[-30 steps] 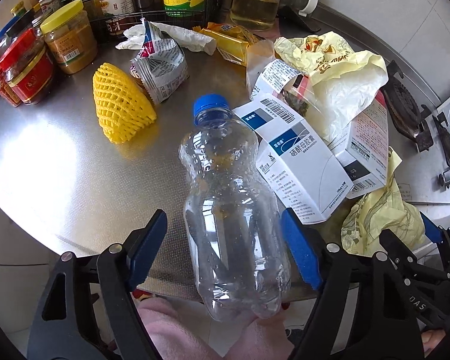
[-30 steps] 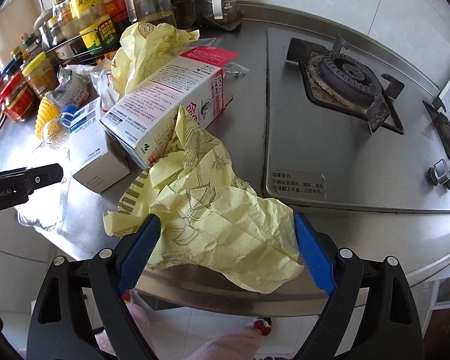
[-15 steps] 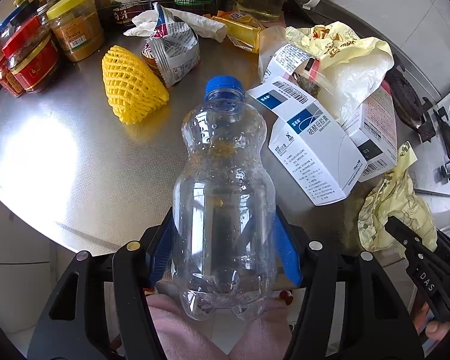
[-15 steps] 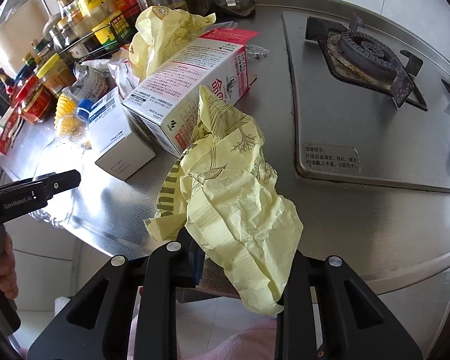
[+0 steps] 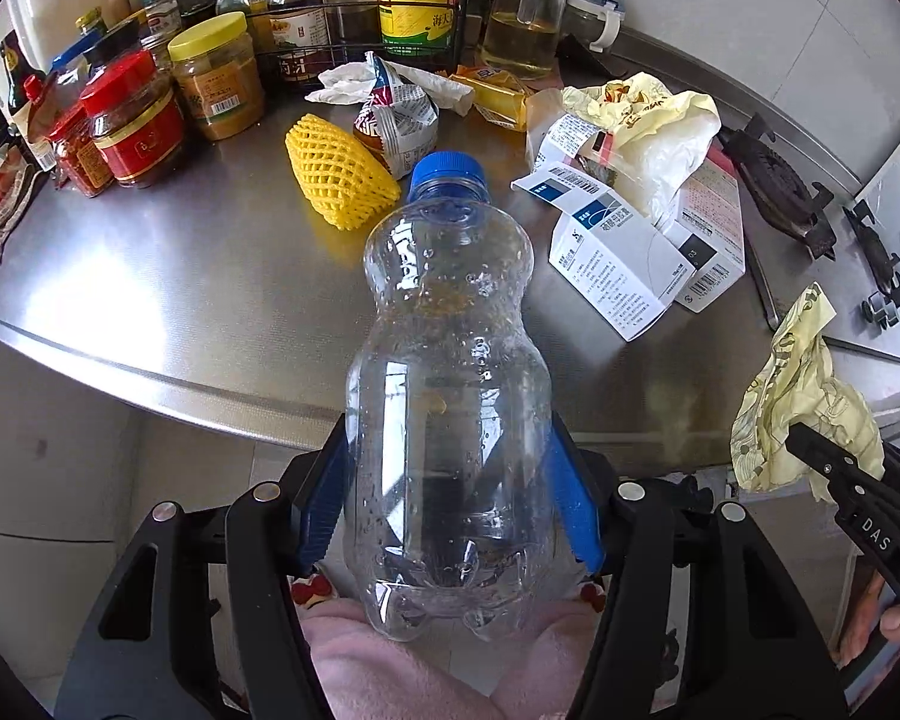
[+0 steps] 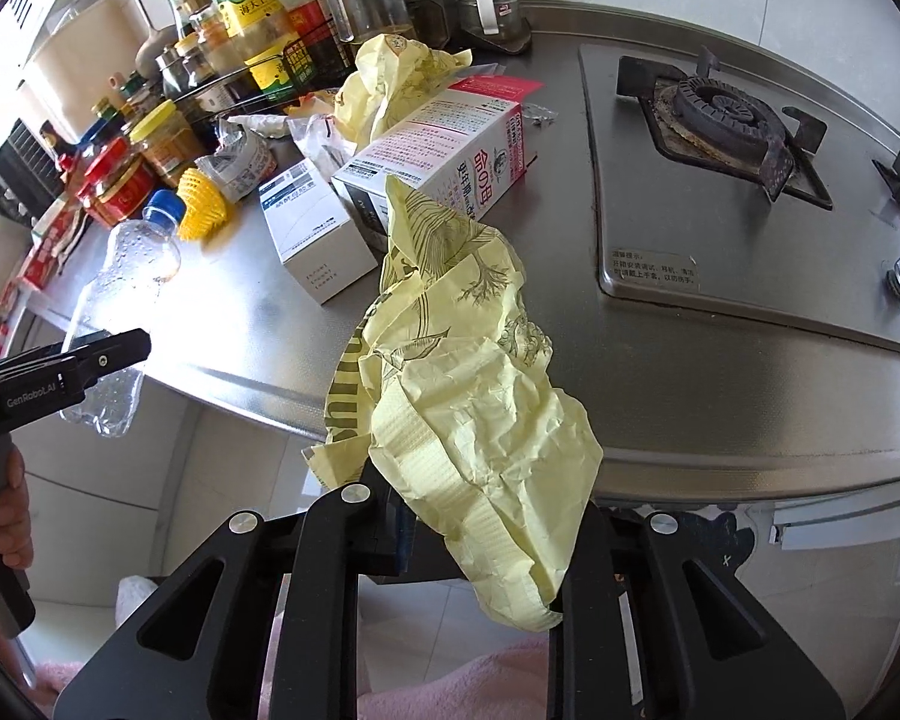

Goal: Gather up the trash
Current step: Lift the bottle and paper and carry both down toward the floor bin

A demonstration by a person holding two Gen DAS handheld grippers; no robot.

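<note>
Left wrist view: the left gripper (image 5: 450, 510) has its blue pads pressed on both sides of a clear plastic bottle (image 5: 450, 384), having just closed on it, partly open because the body is wide. The bottle is off the steel counter (image 5: 150, 276), out past its near edge. Its long axis runs along the fingers, blue cap (image 5: 448, 171) away from the camera, base toward the pink sleeve (image 5: 426, 660). It looks empty, so probably light, smooth and springy; the grip sits on the wide lower body, a steadier place than the waist above. A yellow foam net (image 5: 336, 180), a white box (image 5: 615, 264) and a foil packet (image 5: 399, 120) lie on the counter.

Right wrist view: the right gripper (image 6: 480, 540) is almost closed, having just pinched a crumpled yellow paper wrapper (image 6: 468, 378) near its lower end. The wrapper is raised over the counter edge, its length reaching up and away toward a pink-printed carton (image 6: 444, 150). It looks soft, weightless and floppy, and is best taken in a bunch.
</note>
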